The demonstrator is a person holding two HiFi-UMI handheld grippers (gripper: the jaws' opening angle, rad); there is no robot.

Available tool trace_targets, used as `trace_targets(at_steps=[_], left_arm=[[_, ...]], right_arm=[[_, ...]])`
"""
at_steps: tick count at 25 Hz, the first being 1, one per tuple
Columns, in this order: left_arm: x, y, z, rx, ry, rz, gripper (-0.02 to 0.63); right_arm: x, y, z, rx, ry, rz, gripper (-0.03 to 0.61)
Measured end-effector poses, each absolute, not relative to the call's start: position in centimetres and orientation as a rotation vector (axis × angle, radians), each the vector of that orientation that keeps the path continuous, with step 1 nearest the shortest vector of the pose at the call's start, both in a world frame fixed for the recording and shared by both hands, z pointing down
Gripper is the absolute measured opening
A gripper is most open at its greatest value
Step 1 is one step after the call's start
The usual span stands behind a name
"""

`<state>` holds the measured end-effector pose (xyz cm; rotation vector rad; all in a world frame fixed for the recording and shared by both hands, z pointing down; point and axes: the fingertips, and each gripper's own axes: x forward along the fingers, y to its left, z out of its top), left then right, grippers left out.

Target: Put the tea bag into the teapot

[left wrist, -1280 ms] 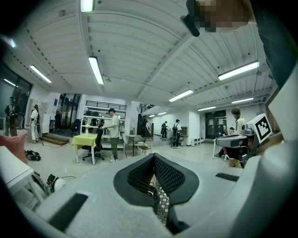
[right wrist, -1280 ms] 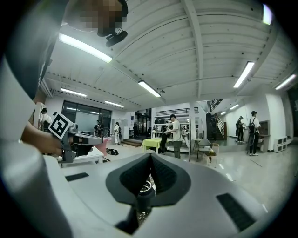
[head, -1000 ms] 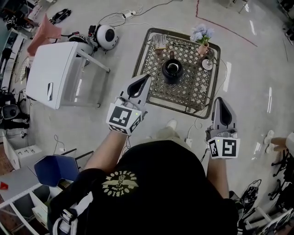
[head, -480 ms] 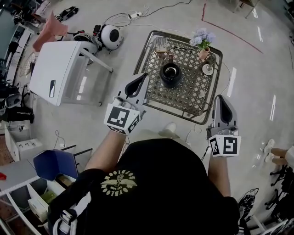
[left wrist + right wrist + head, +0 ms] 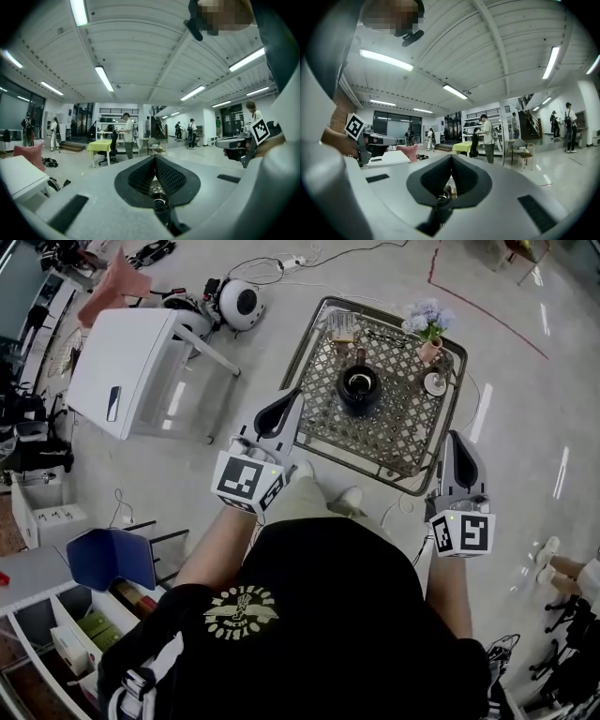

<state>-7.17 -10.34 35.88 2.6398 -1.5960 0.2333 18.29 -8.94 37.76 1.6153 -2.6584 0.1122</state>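
Note:
The black teapot stands lidless in the middle of a metal lattice table, seen from above in the head view. A small pale packet, which may be the tea bag, lies at the table's far left corner. My left gripper is shut and empty, its tips at the table's left near edge. My right gripper is also shut and empty, just off the table's right near corner. Both are held level, so the left gripper and right gripper views show only the hall beyond their closed jaws.
A pot of pale flowers and a small white dish stand on the table's right side. A white desk stands left, with a round white device and cables behind it. A blue chair is at lower left. People stand in the hall.
The head view has shifted, so the table and teapot now sit slightly further right. A foot has come forward under the left gripper. Both grippers stay shut at the same height.

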Motion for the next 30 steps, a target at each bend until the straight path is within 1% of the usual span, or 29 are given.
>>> trace_targets(at_steps=[5,10,30], left_arm=[[-8.7,-10.1,35.5,2.630,-1.621,0.234,-0.005],[-8.4,-11.1,35.2,2.655,-1.587,0.225,-0.005],[-8.7,-19.9,35.3,2.760,-1.401,0.193,-0.005]], right_arm=[[17.3,-8.8,37.5,1.612,-2.668,0.102,0.005],[17.8,-9.4,36.7,1.663,-2.643,0.087,0.005],[17.3,-15.0,35.5,1.837,-2.505,0.040,0.005]])
